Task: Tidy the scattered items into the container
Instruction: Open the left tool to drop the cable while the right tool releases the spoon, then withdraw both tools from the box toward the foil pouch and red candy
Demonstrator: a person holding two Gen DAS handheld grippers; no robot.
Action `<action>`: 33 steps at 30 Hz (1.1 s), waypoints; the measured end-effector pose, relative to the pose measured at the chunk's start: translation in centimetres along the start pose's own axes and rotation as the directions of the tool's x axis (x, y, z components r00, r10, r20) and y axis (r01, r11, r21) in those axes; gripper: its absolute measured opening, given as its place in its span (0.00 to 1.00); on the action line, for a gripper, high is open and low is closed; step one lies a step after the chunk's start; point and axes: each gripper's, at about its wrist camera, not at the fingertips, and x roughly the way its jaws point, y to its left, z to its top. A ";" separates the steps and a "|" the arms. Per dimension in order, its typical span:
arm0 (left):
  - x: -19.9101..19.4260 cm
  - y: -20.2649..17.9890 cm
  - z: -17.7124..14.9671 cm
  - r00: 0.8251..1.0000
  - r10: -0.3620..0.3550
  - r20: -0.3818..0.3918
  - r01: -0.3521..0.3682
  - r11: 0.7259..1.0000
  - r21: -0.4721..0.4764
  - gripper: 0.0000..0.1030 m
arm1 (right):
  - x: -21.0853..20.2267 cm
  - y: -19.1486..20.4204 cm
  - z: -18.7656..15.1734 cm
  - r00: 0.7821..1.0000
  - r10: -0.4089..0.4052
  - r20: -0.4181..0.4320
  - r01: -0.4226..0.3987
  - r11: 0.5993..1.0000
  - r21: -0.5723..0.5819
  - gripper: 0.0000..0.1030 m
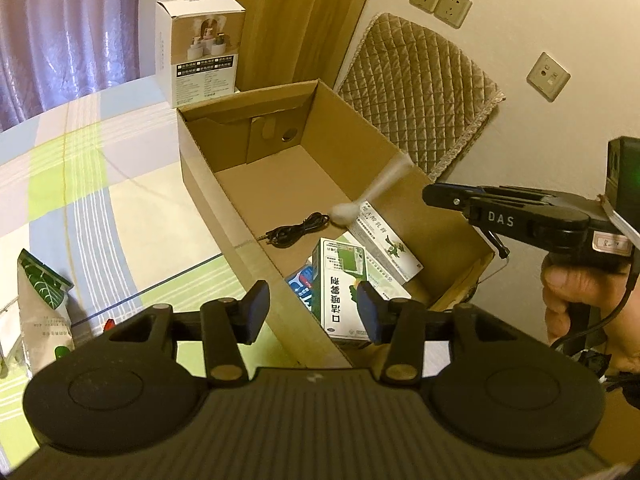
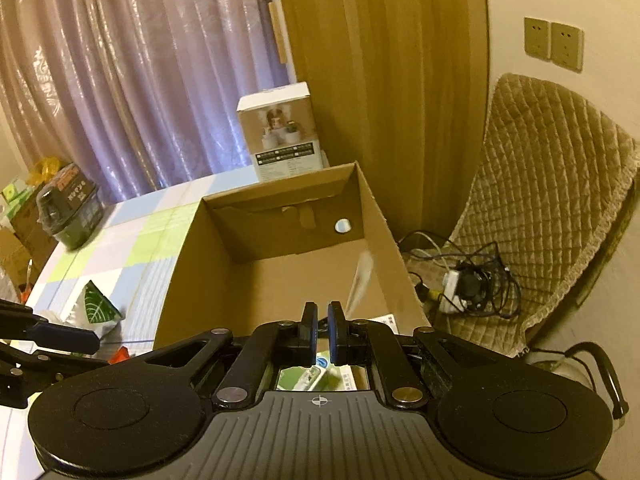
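Cardboard box [image 1: 256, 184] sits on the bed, its far half bare; small boxes and a black cable [image 1: 296, 230] lie at 6 o'clock inside. Left tool [image 1: 310, 312] is spread wide. Right tool [image 2: 322, 334], marked "DAS", is almost pressed together, with a blurry white thing [image 1: 376, 190] beside it.

- Cardboard box [image 1: 320, 152], open-topped, stands on the table [image 1: 100, 160] along its right edge; a chair back [image 1: 420, 92] rises just beyond the box's right wall.
- Upright carton [image 1: 202, 48] stands on the table behind the box's far left corner.
- Inside the box, near end: a cable [image 1: 294, 230] lies on the floor to the left; packets [image 1: 360, 272] are piled to its right, one leaning against the right wall.
- A blurred white item [image 1: 372, 192] is above the packets, in mid-air, apart from the right gripper [image 1: 430, 196].
- Leaf-printed pouch [image 1: 42, 304] stands on the table, well left of the box.
- Left gripper [image 1: 310, 312] hangs over the box's near left wall.
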 end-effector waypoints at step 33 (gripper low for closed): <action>-9.2 0.5 -9.0 0.987 0.158 0.038 -0.155 0.984 -0.083 0.75 | -8.5 5.6 -4.9 0.999 0.041 0.014 -0.041 0.999 0.004 0.10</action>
